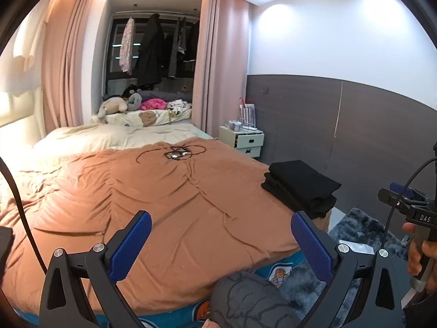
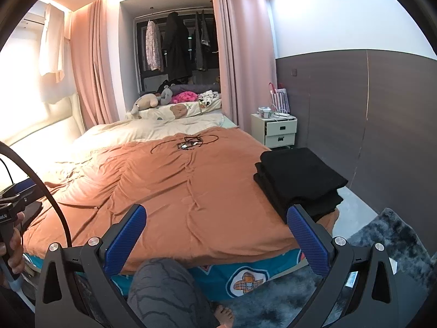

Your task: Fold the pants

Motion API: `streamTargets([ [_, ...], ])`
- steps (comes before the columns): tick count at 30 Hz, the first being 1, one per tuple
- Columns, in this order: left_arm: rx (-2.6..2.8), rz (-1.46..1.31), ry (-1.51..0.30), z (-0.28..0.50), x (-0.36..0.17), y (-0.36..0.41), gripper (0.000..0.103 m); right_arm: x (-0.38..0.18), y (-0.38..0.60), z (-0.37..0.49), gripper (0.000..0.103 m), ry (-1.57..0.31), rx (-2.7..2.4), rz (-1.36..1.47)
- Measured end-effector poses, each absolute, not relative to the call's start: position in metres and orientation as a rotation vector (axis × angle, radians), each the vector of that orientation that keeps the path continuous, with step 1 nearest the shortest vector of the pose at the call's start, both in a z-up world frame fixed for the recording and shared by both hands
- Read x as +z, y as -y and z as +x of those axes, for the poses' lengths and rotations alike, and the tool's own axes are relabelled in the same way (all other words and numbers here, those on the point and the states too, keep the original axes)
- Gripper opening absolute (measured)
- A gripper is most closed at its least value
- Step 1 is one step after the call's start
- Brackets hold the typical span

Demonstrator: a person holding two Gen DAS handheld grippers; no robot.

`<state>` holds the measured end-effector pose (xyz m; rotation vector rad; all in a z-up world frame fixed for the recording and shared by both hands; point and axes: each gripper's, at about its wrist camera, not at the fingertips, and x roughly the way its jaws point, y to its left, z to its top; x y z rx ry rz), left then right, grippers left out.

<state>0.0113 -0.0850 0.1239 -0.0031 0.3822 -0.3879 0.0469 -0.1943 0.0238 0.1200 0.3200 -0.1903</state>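
Both grippers were held wide open with nothing between the pads: left gripper (image 1: pixel 221 243) and right gripper (image 2: pixel 215 235) hovered over the near edge of the bed (image 2: pixel 169 191), neither touching the cover. The pants (image 2: pixel 297 177) sat as a dark folded stack ahead and to the right of the right gripper, on the bed's right corner; from the left gripper they lay further right and ahead (image 1: pixel 300 186). The stack looked several layers thick, edges roughly squared, one fold overhanging the bed edge slightly, so folding looked largely finished. Fabric looked soft and limp, light to medium weight, matte and not slippery, not fragile; it would likely sag and unfold if lifted by one layer only. Best hold, as a judgement: pinch through all layers at the near short edge, one gripper at each corner, or slide under the whole stack. Risk was the overhanging part dragging the stack off the bed. A tangled cable (image 2: pixel 188 143) lay well ahead, mid-bed, clear of the stack. The person's knee (image 2: pixel 161 287) showed below the right gripper.
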Motion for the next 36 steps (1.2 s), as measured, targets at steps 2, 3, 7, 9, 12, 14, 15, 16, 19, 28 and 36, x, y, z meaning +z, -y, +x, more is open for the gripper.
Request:
streamTargets([
  [2, -0.381, -0.002, -0.389, 0.006, 0.119, 0.082, 0.103, 0.018, 0.189, 0.044, 0.103, -0.324, -0.185, 0.127],
  [3, -0.378, -0.003, -0.394, 0.005, 0.117, 0.08, 0.103, 0.016, 0.186, 0.042, 0.103, -0.324, -0.183, 0.133],
  [7, -0.356, 0.006, -0.409, -0.004, 0.105, 0.074, 0.103, 0.009, 0.176, 0.039, 0.103, -0.322, -0.172, 0.149],
  [9, -0.35, 0.003, -0.419, -0.007, 0.099, 0.071, 0.103, 0.007, 0.175, 0.035, 0.103, -0.32, -0.163, 0.161],
  [12, -0.337, -0.012, -0.429, -0.013, 0.092, 0.066, 0.103, 0.003, 0.17, 0.031, 0.103, -0.317, -0.149, 0.173],
  [14, -0.322, -0.016, -0.433, -0.016, 0.087, 0.062, 0.103, 0.001, 0.168, 0.03, 0.103, -0.315, -0.144, 0.169],
  [15, -0.315, -0.016, -0.434, -0.018, 0.084, 0.06, 0.103, 0.0, 0.168, 0.03, 0.103, -0.316, -0.141, 0.169],
  [16, -0.305, -0.015, -0.437, -0.02, 0.081, 0.058, 0.103, -0.002, 0.167, 0.029, 0.103, -0.316, -0.137, 0.17],
  [19, -0.292, -0.02, -0.445, -0.027, 0.074, 0.053, 0.103, -0.008, 0.162, 0.024, 0.103, -0.309, -0.142, 0.173],
  [28, -0.255, -0.014, -0.451, -0.047, 0.056, 0.041, 0.103, -0.018, 0.155, 0.02, 0.103, -0.322, -0.102, 0.15],
  [36, -0.22, -0.03, -0.461, -0.052, 0.046, 0.03, 0.103, -0.018, 0.15, 0.027, 0.103, -0.364, -0.082, 0.145],
])
